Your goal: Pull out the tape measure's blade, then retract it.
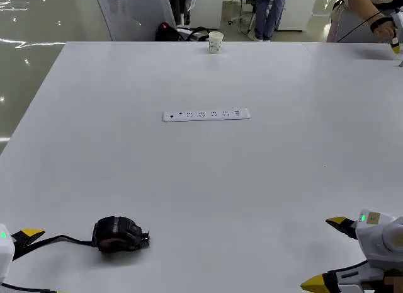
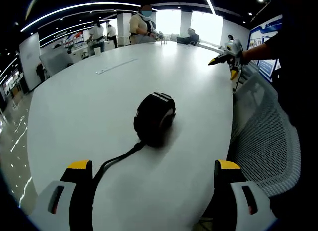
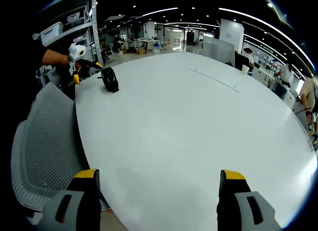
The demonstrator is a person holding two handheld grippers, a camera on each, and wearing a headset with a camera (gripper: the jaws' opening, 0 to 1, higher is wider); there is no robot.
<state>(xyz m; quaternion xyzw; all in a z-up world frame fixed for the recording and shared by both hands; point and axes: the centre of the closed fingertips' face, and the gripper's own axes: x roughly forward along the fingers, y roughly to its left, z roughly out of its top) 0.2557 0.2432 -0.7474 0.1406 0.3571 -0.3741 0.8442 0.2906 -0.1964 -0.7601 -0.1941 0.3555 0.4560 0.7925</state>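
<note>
- A black tape measure (image 1: 119, 234) lies on the white workbench (image 1: 208, 179), close to the near left corner in the head view, its case resting on the surface.
- A dark strap (image 2: 117, 159) trails from the case back toward the left gripper (image 2: 153, 164). It passes close to one yellow-tipped jaw; whether it touches that jaw cannot be told.
- The left gripper's jaws stand wide apart just short of the tape measure, clamped on nothing.
- The right gripper (image 3: 159, 174) hangs over the near right edge of the workbench, well apart from the tape measure, its jaws also spread with only bare table between them.
- A white power strip (image 1: 206, 114) lies flat near the middle of the table.
- A paper cup (image 1: 215, 42) stands upright at the far edge.
- A grey mesh chair (image 3: 44, 141) sits beside the near edge in both gripper views.
- Another person's hand (image 1: 381, 23) reaches over the far right corner.
</note>
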